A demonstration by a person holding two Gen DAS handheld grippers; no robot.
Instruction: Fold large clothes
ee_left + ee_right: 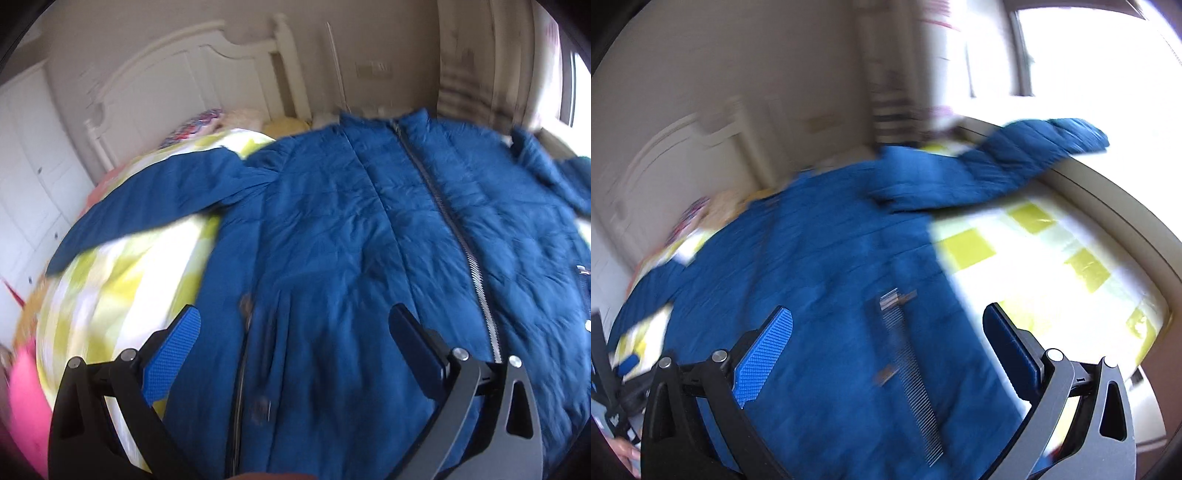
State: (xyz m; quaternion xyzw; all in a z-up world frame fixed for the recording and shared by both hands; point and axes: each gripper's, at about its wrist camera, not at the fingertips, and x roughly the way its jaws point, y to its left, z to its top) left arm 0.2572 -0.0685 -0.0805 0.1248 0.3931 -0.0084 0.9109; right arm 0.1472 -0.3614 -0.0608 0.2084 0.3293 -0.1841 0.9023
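On the checked bedspread (pixel 1034 266) lies the blue jacket (pixel 369 221), both grippers' jaws apart, empty.

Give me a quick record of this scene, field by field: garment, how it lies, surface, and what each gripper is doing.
garment: blue padded jacket, zipped
layout: spread front up, sleeves out to both sides
surface: bed with yellow-and-white checked cover
left gripper: open, above the jacket, holding nothing
right gripper: open, above the jacket, holding nothing
image quality: motion blur
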